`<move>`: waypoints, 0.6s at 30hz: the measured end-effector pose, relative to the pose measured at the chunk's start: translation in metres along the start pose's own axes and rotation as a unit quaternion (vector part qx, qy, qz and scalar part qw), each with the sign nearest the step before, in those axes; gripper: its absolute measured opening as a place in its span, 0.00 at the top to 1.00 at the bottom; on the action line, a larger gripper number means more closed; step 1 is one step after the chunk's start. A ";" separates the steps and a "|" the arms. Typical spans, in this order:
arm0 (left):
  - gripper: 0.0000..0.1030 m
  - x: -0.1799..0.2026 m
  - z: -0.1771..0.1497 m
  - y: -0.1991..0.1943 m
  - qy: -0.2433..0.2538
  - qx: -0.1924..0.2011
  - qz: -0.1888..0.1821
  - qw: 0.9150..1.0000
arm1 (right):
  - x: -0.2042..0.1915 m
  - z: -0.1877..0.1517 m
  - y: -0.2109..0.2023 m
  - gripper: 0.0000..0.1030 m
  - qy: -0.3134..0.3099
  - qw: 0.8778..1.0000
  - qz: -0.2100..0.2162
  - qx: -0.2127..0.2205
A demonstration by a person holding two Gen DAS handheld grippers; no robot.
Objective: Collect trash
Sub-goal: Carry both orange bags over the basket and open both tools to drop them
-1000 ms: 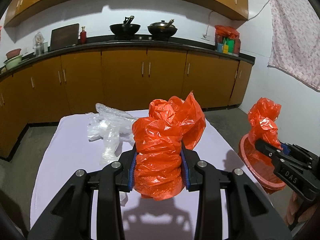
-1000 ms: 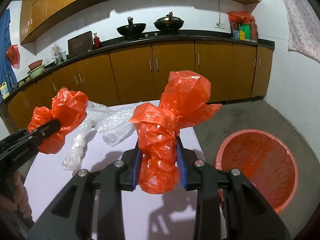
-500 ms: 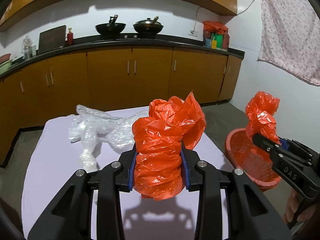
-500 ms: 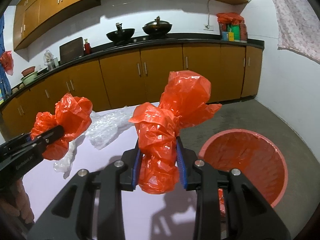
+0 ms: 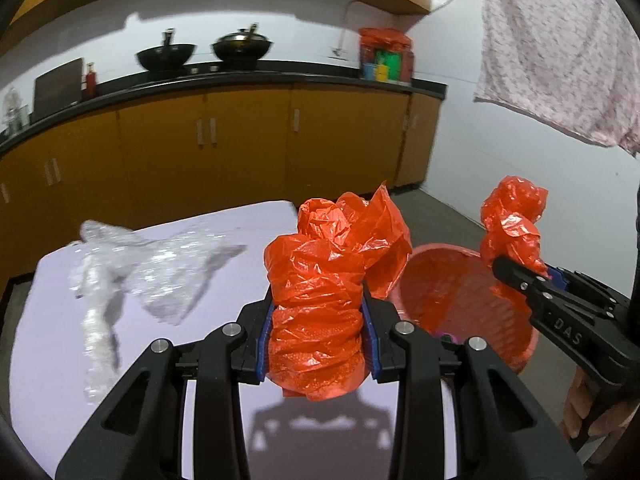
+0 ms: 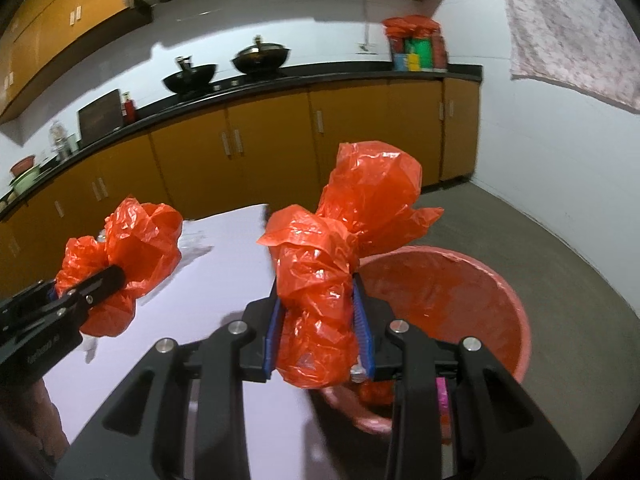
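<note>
Left gripper: clamped on a crumpled red bag, held over the table. Right gripper: clamped on a second red bag, just above the red bin's rim. Clear plastic lay left of the left gripper.

Red bags — clamped (both) — above bin

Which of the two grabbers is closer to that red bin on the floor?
The right. The right gripper holds its red bag at the red bin, against its rim; the left gripper, with its own red bag, hangs over the table beside it.
</note>
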State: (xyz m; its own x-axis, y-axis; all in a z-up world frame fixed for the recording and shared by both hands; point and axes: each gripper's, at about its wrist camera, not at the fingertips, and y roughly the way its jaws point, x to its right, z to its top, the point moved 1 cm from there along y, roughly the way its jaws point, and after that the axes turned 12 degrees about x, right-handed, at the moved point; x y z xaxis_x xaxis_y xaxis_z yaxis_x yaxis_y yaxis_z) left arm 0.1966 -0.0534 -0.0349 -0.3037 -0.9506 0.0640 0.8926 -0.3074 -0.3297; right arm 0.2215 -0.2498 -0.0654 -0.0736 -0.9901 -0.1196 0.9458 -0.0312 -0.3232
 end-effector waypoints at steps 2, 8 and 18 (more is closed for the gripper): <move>0.65 0.013 0.001 0.008 0.006 -0.002 -0.013 1.000 | 0.014 0.000 0.003 0.69 0.004 1.000 -0.012 0.000; 0.65 0.046 0.000 0.035 0.019 -0.013 -0.045 0.999 | 0.049 0.000 0.014 0.69 0.016 0.999 -0.040 -0.007; 0.65 0.078 -0.012 0.069 0.029 -0.038 -0.078 0.996 | 0.088 -0.014 0.031 0.69 0.028 0.997 -0.064 -0.024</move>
State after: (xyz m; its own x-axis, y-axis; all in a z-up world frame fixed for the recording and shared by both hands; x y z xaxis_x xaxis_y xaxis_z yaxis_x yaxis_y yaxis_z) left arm 0.2311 -0.1482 -0.0639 -0.4579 -0.8865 0.0660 0.8056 -0.4452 -0.3909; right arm 0.2395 -0.3357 -0.0993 -0.2111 -0.9693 -0.1258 0.9115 -0.1488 -0.3835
